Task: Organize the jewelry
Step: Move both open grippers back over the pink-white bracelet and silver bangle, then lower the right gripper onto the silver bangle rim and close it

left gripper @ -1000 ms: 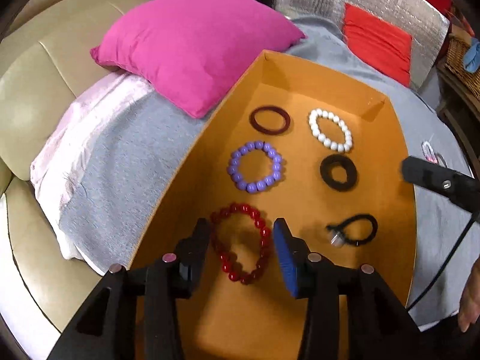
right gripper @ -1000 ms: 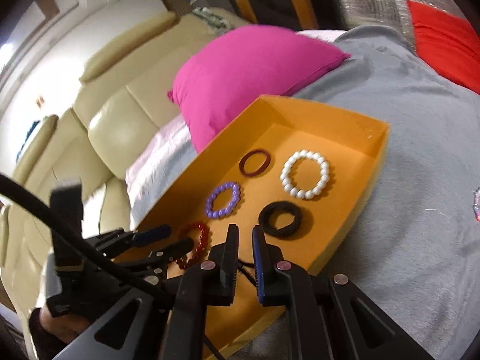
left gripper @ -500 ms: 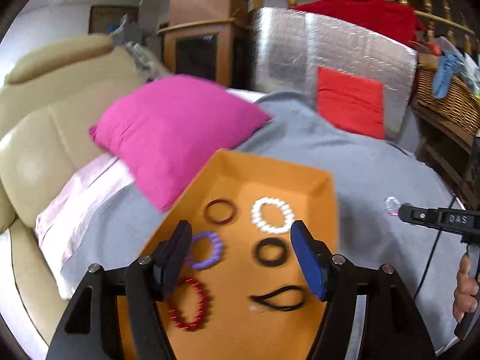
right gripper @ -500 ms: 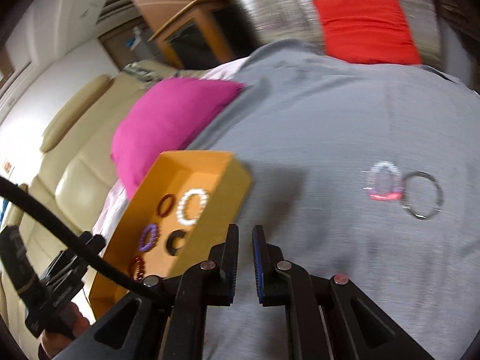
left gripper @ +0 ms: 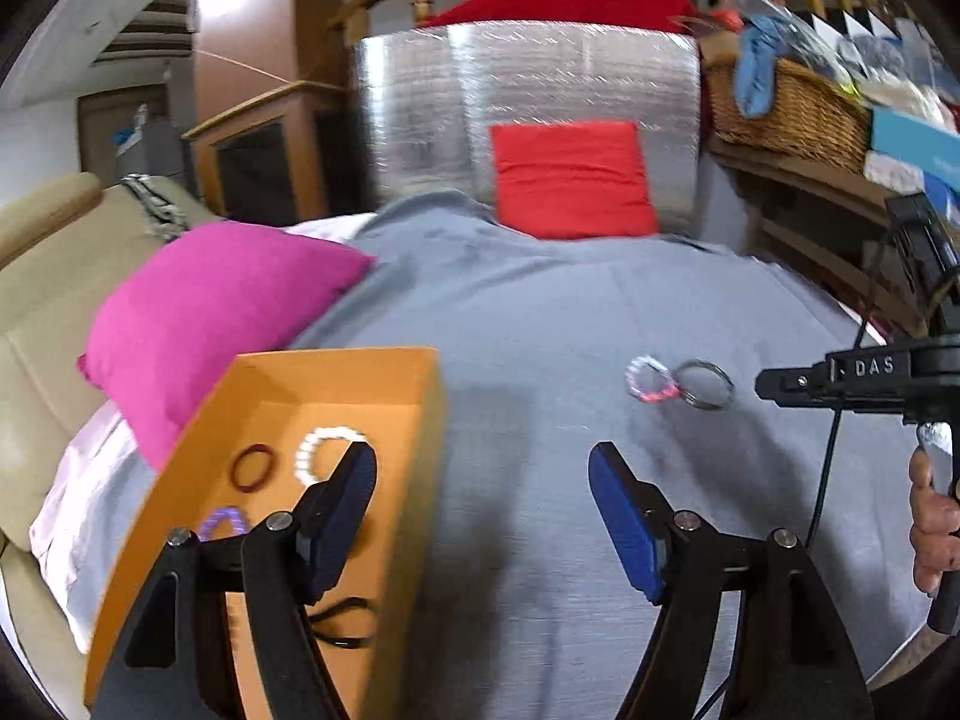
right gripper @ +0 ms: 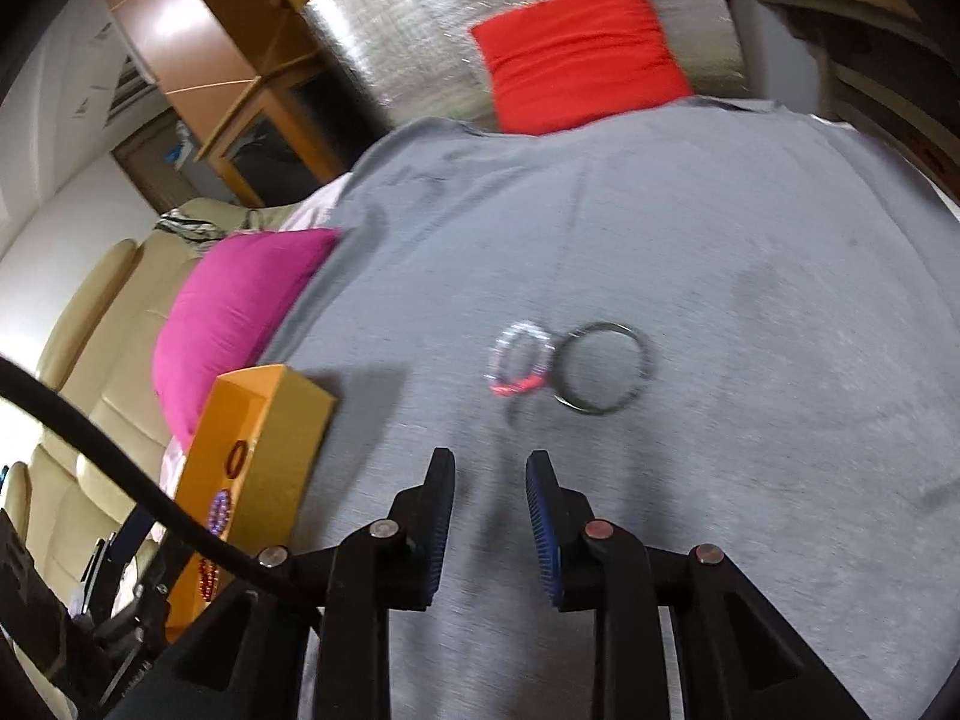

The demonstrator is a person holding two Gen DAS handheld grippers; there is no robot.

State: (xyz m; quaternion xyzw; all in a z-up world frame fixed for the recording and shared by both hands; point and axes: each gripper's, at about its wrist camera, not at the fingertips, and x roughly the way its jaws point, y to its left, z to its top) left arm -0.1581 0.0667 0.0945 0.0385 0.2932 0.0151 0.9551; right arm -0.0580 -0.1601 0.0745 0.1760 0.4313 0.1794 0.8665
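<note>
An orange tray (left gripper: 429, 420) lies on the grey blanket at the lower left; it also shows in the right wrist view (right gripper: 288, 420). It holds a dark red ring (left gripper: 253, 468), a white bead bracelet (left gripper: 315, 450), a purple bead bracelet (left gripper: 225, 522) and a black hair tie (left gripper: 345, 621). A clear and pink bracelet (right gripper: 519, 360) and a metal bangle (right gripper: 603, 369) lie side by side on the blanket, also in the left wrist view (left gripper: 651, 378). My left gripper (left gripper: 483, 474) is open wide and empty, above the tray's right wall. My right gripper (right gripper: 489, 480) is open and empty, short of the two loose bracelets.
A pink pillow (left gripper: 204, 312) lies behind the tray on a cream sofa (left gripper: 36, 300). A red cushion (left gripper: 570, 180) leans on a silver panel at the back. A wicker basket (left gripper: 786, 108) and shelves stand at the right.
Both grippers have pulled back from the tray and swung right toward the two loose bracelets. My left gripper has opened wider. My right gripper has gone from shut to open.
</note>
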